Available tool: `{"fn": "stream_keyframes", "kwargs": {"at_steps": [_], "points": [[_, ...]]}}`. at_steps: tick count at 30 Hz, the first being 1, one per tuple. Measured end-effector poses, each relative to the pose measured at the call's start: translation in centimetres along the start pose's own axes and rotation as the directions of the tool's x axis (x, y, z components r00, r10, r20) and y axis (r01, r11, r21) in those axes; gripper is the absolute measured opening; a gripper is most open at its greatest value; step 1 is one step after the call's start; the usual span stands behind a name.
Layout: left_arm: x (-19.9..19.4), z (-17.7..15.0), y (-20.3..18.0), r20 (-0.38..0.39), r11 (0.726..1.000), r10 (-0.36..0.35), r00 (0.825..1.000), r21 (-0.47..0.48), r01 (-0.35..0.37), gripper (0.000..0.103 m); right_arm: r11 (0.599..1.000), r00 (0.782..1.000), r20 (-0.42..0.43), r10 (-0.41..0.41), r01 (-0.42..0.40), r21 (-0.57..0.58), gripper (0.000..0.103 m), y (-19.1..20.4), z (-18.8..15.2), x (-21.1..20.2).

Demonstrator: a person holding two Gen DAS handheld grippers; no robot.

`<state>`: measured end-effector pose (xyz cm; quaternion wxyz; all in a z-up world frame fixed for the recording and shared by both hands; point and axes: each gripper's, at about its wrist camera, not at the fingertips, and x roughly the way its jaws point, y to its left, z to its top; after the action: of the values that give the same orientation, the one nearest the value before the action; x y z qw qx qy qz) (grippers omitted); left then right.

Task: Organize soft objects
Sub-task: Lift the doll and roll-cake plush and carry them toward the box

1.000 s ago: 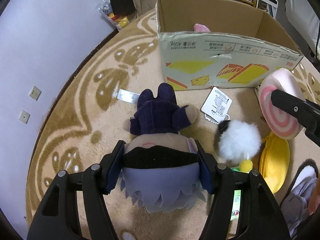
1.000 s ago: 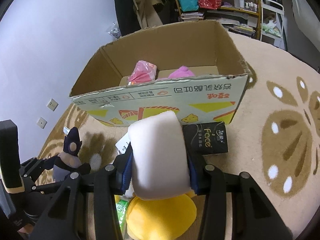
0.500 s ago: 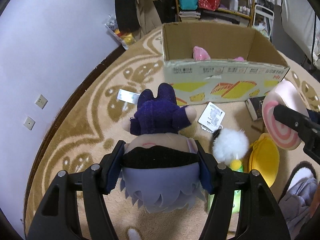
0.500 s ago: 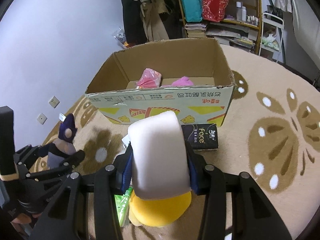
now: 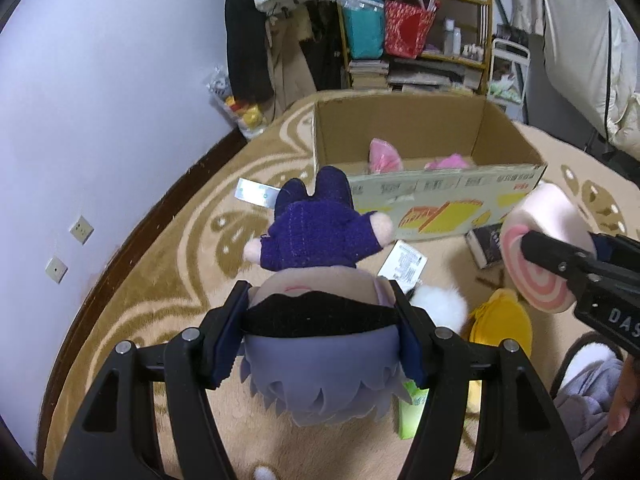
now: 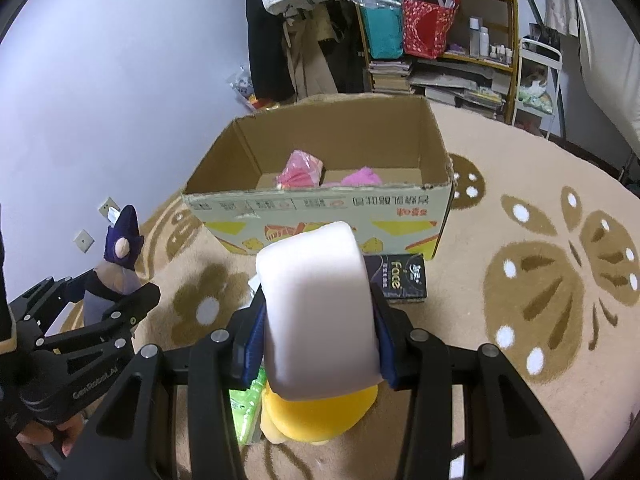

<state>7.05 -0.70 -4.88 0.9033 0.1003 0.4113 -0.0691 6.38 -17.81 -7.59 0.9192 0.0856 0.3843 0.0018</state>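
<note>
Beige patterned carpet (image 6: 560,200), open cardboard box (image 6: 340,204) ahead. Left tool (image 5: 322,320) clamps purple-clad plush doll (image 5: 320,280); right tool (image 6: 318,320) clamps pink swirl-roll cushion (image 6: 316,304), both held short of box, likely for drop-in.

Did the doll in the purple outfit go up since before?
Yes. The left gripper has lifted the plush doll higher: against the cardboard box, more of the inside shows.

A big tan rug (image 6: 540,216) with brown butterfly shapes covers the floor. A wooden shelf (image 6: 472,56) by the back wall holds a teal bag (image 6: 382,26), a red bag (image 6: 428,26) and small bottles (image 6: 478,38). Two wall sockets (image 5: 68,250) sit low on the white wall.
</note>
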Motion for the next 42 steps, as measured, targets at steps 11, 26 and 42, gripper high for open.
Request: {"fn": "stream_keyframes", "kwargs": {"at_steps": [11, 26, 42], "points": [[-1.9, 2.2, -0.3, 0.129, 1.000, -0.016, 0.992, 0.018, 0.014, 0.065, 1.000, 0.996, 0.091, 0.018, -0.017, -0.002, 0.049, 0.0, 1.8, -1.2], [-2.1, 7.5, -0.3, 0.248, 0.999, -0.037, 0.968, 0.037, 0.029, 0.065, 0.999, 0.985, 0.173, 0.028, -0.025, -0.020, 0.049, -0.3, 5.5, -0.7], [1.1, 11.5, -1.2, 0.272, 0.998, -0.047, 0.961, 0.057, 0.033, 0.065, 1.000, 0.976, 0.220, -0.002, 0.003, -0.006, 0.049, -2.3, 9.1, 1.4]]}}
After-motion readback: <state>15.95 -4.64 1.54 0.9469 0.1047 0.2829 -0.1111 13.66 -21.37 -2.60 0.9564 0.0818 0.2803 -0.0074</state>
